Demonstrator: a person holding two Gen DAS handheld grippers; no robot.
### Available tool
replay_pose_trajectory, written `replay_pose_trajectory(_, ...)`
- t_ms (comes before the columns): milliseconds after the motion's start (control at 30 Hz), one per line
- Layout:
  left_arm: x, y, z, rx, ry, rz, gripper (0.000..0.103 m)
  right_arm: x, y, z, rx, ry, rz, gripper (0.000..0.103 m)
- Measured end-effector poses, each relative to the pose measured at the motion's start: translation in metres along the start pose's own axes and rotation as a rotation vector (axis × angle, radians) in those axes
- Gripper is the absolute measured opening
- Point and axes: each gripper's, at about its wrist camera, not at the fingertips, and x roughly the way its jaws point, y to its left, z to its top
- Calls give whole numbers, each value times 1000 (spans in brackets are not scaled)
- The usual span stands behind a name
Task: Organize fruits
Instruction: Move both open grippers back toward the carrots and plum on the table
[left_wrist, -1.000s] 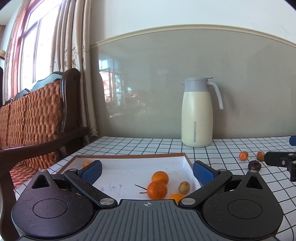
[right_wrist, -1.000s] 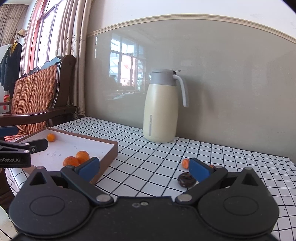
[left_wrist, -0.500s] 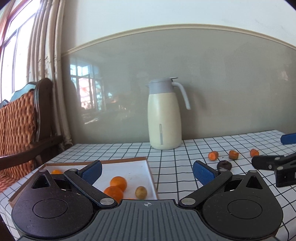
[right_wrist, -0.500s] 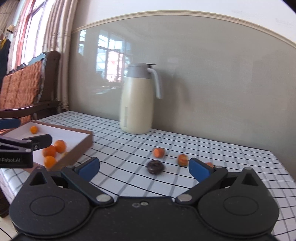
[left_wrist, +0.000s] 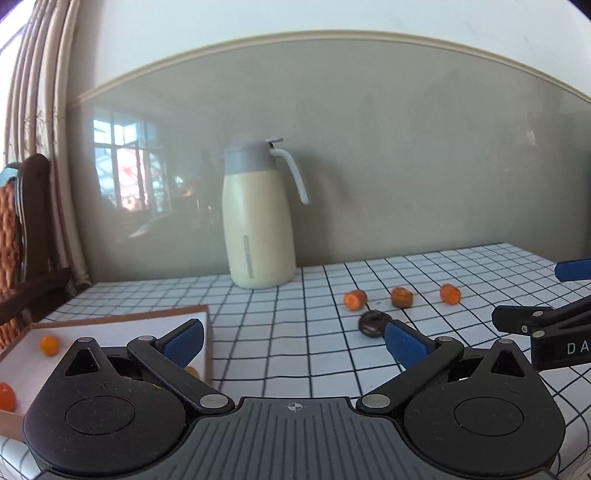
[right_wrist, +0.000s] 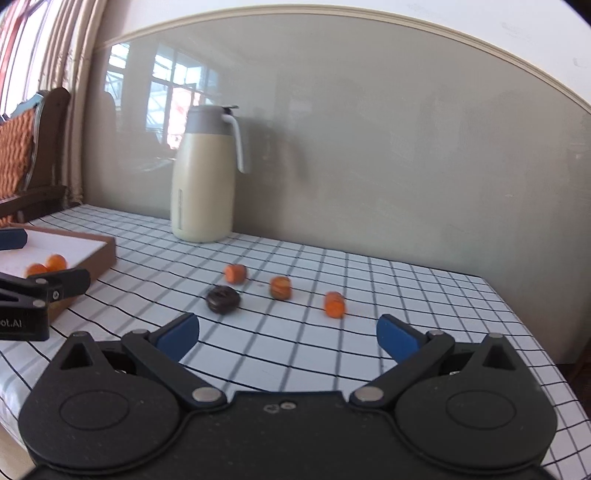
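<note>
Three small orange fruits and one dark fruit lie loose on the checked tablecloth. The same group shows in the left wrist view, with the dark fruit nearest. A shallow brown-rimmed tray with a white floor holds several oranges. My left gripper is open and empty, hovering over the tray's right edge. My right gripper is open and empty, a short way in front of the loose fruits.
A cream thermos jug with a grey lid stands at the back by the grey wall. A wooden chair with an orange woven cushion and curtains lie to the left. The table's right edge drops off beyond the fruits.
Both grippers have swung to the right, away from the tray and toward the loose fruits. The fruits now sit nearer and more central in both views. Both grippers stayed open.
</note>
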Motion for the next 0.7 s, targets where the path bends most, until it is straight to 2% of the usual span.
replay_pose_trajectory(100,7,-10,0,-6,7,-18,103,1,-11,-3,13,7,-24,97)
replay_pose_trajectory(233,19,-27,-1,36,3,-49,103,2,-27,-5,41,13,-47,97)
replay_pose_trajectory(400,37,-39,1,42,14,-59,103,21,-43,-4,76,23,-66,96)
replay_pose_trajectory(633,71,-54,3,30,43,-69,103,48,-50,3,92,39,-57,87)
replay_pose_trajectory(700,82,-57,5,23,46,-68,99,61,-48,6,76,47,-54,81)
